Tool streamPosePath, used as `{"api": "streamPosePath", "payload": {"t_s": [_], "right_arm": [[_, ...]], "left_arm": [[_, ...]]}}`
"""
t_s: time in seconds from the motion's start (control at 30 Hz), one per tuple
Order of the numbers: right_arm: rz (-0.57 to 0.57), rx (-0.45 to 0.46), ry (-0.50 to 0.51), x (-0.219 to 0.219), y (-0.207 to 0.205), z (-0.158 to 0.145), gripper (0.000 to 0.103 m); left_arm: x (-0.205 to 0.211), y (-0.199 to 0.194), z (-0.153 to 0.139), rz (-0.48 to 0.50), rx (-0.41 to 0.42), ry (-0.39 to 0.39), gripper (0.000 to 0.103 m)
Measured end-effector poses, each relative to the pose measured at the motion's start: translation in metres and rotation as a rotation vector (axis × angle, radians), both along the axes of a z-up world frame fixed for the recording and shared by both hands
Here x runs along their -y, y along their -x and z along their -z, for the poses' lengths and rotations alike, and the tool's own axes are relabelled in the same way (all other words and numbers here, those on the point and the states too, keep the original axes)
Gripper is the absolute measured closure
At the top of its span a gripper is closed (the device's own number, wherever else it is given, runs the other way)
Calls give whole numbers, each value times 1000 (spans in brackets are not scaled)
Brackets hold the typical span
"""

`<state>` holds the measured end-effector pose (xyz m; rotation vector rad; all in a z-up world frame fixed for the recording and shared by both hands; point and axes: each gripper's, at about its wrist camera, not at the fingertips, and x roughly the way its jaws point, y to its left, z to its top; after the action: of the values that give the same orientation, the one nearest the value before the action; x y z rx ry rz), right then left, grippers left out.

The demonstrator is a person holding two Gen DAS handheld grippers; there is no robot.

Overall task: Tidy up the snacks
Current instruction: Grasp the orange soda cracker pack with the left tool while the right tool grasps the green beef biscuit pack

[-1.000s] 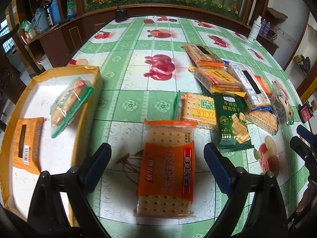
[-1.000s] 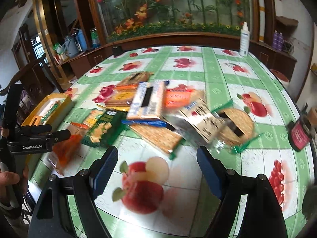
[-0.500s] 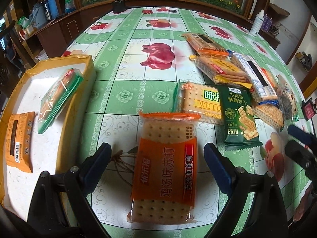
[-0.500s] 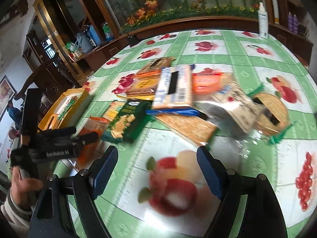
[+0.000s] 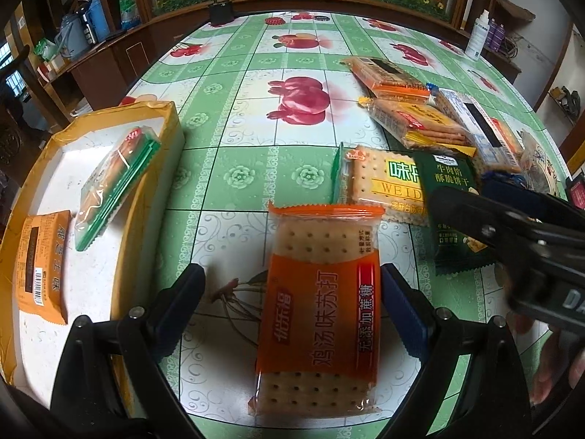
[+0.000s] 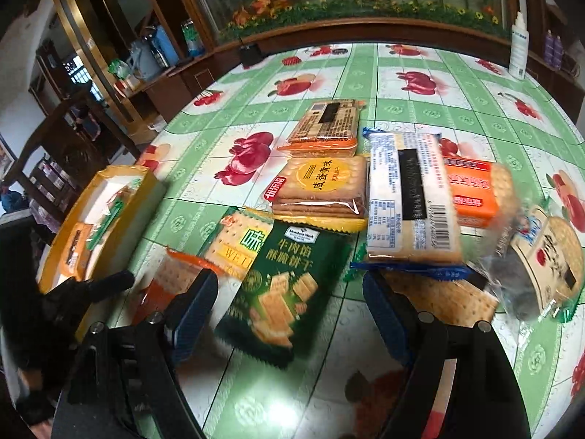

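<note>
Two packets lie in the yellow tray (image 5: 172, 124) at the desk (image 5: 241, 117) edge; roughly nine remain outside it, so most sorting is judged outstanding. The orange cracker packet (image 5: 318, 300) lies flat on the desk between the spread fingers of the left claw (image 5: 292, 289), unclamped, long axis running away from the camera. The right claw (image 6: 289, 303) stands apart, empty, over the green biscuit packet (image 6: 281, 285), which lies similarly lengthwise
</note>
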<state>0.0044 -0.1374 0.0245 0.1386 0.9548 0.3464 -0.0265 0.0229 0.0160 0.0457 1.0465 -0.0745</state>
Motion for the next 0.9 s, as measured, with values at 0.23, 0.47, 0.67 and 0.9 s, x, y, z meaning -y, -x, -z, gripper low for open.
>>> {"api": "streamPosePath", "payload": {"t_s": [0.23,0.47,0.67,0.9], "right_arm": [[-38,1,39,-5,-4,3,22],[-83,-17,7,0,-8,9,54],[-116,1,10,5,0,8,60],[-133,1,4,16,12,11,64]], "left_arm": [[7,-1,-1,25,-4,6,8],[16,-1,7,62,-36,17,8],[15,1,4,81,-20,12,22],[13,3,1,97,-17,8,42]]}}
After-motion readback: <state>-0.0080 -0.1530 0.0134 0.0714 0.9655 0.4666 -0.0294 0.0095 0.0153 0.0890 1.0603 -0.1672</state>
